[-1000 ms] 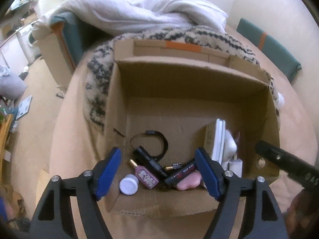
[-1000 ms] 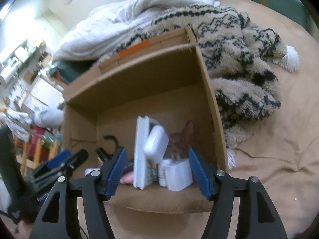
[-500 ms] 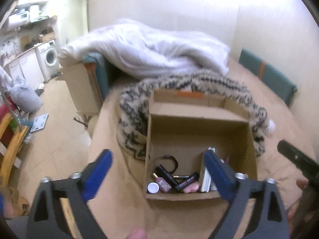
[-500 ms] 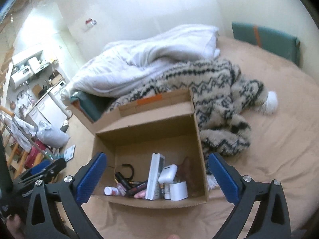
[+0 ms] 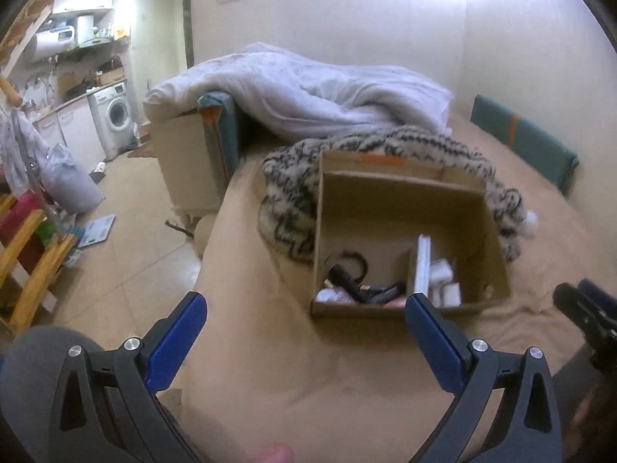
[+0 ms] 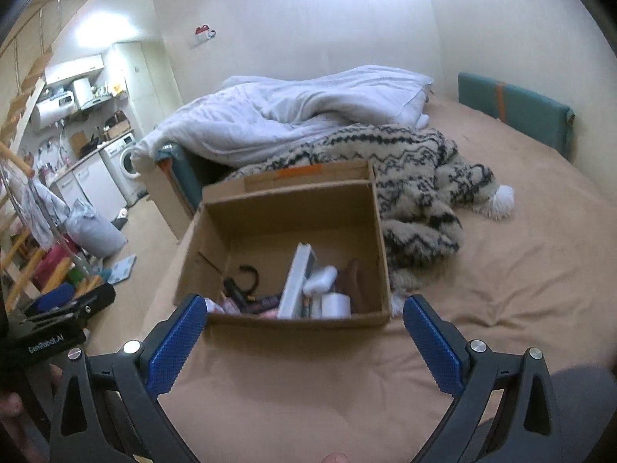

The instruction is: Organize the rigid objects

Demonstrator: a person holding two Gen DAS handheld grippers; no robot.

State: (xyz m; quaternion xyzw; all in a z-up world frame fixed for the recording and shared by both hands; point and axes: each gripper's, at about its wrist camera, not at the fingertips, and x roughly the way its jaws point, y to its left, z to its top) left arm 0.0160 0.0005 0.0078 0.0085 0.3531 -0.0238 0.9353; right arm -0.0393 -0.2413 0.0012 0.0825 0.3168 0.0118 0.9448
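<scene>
Both the left gripper (image 5: 304, 341) and the right gripper (image 6: 304, 341) are hanging released and empty near the bed's front edge, probably because the sorting is finished. The box (image 6: 297, 318) is sitting on the bed (image 6: 501, 270), holding a white case (image 6: 295, 281), bottles and a black band (image 6: 246, 276) along its front wall.

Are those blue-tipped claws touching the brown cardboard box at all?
Apart. In the right wrist view the right gripper is open, bare tan bedsheet before the cardboard box; the left gripper also hangs open, clear.
</scene>
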